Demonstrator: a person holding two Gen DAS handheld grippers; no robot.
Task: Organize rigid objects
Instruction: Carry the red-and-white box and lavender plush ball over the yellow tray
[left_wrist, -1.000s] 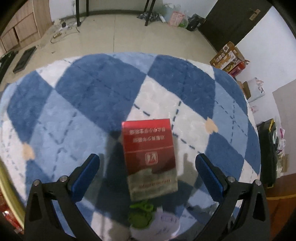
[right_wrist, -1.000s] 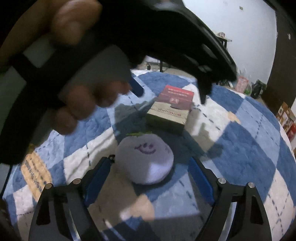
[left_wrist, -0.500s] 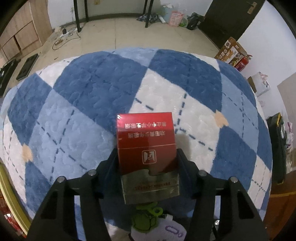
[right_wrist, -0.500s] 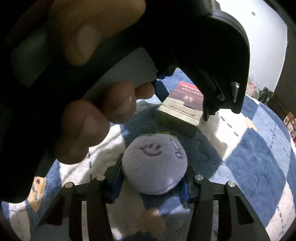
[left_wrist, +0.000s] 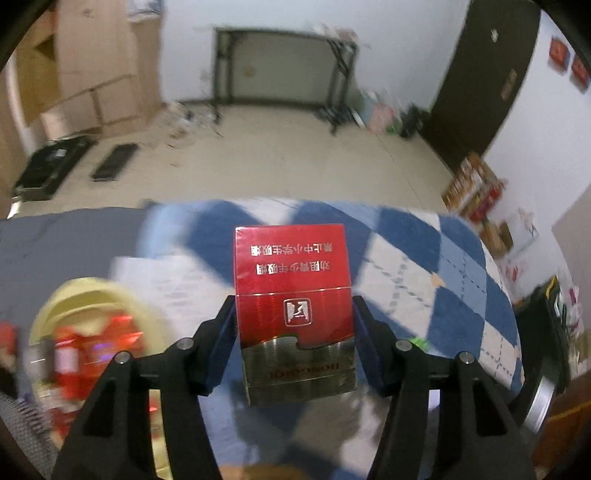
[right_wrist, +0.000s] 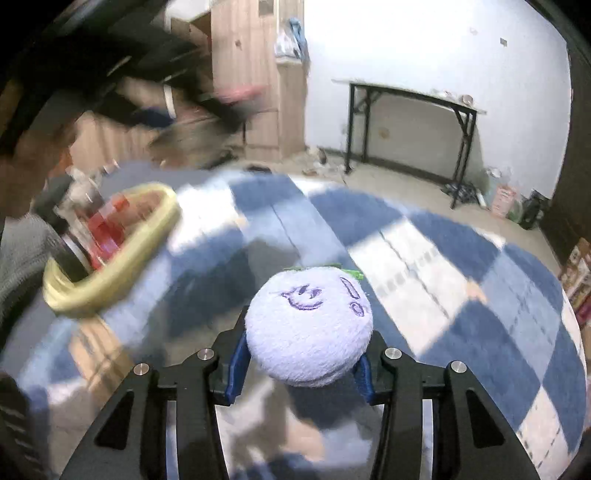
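Note:
My left gripper (left_wrist: 293, 328) is shut on a red and silver cigarette box (left_wrist: 293, 295) and holds it in the air above the blue and white checked rug (left_wrist: 461, 280). My right gripper (right_wrist: 301, 354) is shut on a round lilac plush ball (right_wrist: 308, 328) with a stitched face and a green leaf, also lifted off the rug (right_wrist: 480, 314). A yellow-rimmed basket (left_wrist: 92, 295) with red items in it lies low at the left; it also shows in the right wrist view (right_wrist: 122, 266), left of the ball. The left gripper and hand show blurred at upper left of the right wrist view.
A black-legged folding table (left_wrist: 280, 66) stands against the far wall, also in the right wrist view (right_wrist: 410, 122). Wooden cabinets (left_wrist: 74, 74) stand at the left. A dark door (left_wrist: 484, 77) and boxes (left_wrist: 476, 188) are at the right. Clutter lies on the tiled floor.
Both grippers closed on their objects and lifted them off the rug. Both views have swung up and to the left, bringing the yellow basket into sight.

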